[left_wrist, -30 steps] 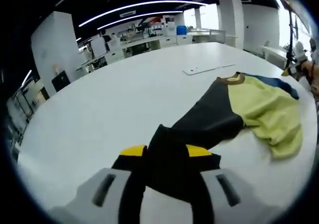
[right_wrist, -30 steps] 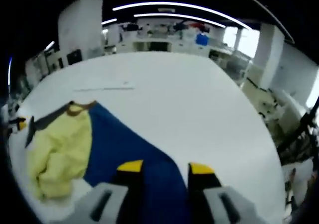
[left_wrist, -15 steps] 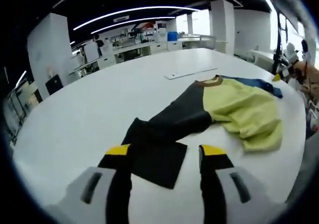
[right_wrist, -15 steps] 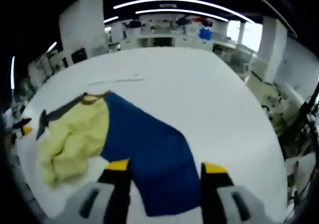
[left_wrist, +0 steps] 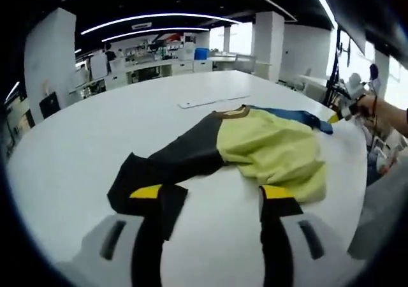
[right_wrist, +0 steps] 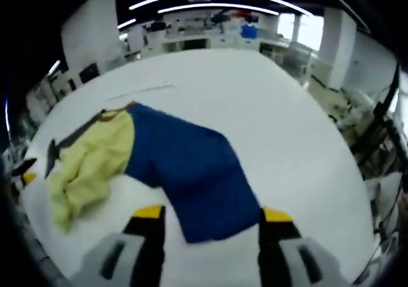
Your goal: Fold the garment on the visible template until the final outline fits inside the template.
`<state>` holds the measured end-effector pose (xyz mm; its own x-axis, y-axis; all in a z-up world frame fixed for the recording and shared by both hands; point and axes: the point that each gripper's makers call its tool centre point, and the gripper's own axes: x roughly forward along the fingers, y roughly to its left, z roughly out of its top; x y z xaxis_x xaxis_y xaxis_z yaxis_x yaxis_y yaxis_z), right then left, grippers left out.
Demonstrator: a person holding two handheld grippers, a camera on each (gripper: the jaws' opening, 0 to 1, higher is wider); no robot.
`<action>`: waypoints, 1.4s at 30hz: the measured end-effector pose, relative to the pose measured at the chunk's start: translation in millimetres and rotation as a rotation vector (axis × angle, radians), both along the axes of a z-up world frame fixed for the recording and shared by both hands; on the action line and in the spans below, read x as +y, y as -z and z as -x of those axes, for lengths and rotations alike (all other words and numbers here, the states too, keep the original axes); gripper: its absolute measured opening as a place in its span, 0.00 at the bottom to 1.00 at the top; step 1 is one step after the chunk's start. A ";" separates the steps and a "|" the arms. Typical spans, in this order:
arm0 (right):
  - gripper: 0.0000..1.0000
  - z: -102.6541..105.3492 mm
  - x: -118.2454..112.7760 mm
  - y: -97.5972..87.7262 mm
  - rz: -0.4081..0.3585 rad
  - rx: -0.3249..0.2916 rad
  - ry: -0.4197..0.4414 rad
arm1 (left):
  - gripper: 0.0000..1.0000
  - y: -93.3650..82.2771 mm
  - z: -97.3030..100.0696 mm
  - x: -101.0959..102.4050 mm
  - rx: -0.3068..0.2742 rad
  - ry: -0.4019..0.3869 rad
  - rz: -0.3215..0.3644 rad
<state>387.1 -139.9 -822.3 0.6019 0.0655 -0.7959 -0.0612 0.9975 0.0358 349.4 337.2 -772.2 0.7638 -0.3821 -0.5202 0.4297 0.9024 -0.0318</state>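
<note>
Now both my left gripper (left_wrist: 210, 194) and right gripper (right_wrist: 207, 213) hang wide-jawed, holding nothing; I'd flatten the garment's (left_wrist: 268, 147) bunched yellow body on the surface (right_wrist: 255, 102) before regrasping sleeves.

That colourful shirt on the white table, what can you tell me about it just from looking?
The shirt is soft cloth in three colours: a bunched, wrinkled pale yellow body, a black sleeve and a blue sleeve, with a tan-brown collar. It lies spread on the white table, sleeves stretched out to opposite sides and lying fairly flat. Each sleeve end lies just ahead of an open gripper, and neither gripper holds the cloth.
</note>
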 end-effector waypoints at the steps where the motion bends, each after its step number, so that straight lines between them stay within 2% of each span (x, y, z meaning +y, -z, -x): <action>1: 0.53 2.9 0.2 3.4 -0.005 0.008 0.008 | 0.56 -0.3 0.8 -5.6 0.000 0.013 0.009; 7: 0.43 12.8 -1.5 13.8 -0.015 0.015 0.064 | 0.53 1.4 7.2 -35.8 0.002 0.080 0.003; 13: 0.33 19.8 -4.2 15.5 -0.066 -0.005 0.159 | 0.49 19.7 11.8 -55.7 0.040 0.138 0.003; 15: 0.30 20.2 -1.2 15.9 -0.096 -0.011 0.193 | 0.47 20.2 12.8 -66.7 0.060 0.140 0.025; 19: 0.26 19.1 -0.5 18.3 -0.078 -0.018 0.195 | 0.43 24.2 13.5 -79.1 0.076 0.149 0.048; 27: 0.22 14.5 -4.8 20.6 -0.081 -0.033 0.238 | 0.34 42.6 12.1 -90.2 0.093 0.187 -0.007; 32: 0.16 12.6 -7.1 21.3 -0.087 -0.047 0.259 | 0.26 53.0 12.3 -85.5 0.101 0.205 -0.044; 36: 0.11 11.6 -9.3 20.1 -0.088 -0.060 0.264 | 0.13 64.7 20.3 -85.5 0.145 0.241 -0.084; 39: 0.03 12.3 -13.7 16.6 -0.045 -0.078 0.231 | 0.10 64.6 20.5 -85.5 0.132 0.248 -0.097; 42: 0.01 11.7 -17.5 15.7 -0.037 -0.080 0.220 | 0.05 64.7 20.4 -85.9 0.136 0.243 -0.083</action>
<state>375.3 -157.4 -838.0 0.6662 -0.0462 -0.7443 0.1536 0.9852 0.0763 329.0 251.3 -836.9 0.5762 -0.4972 -0.6487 0.6302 0.7757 -0.0348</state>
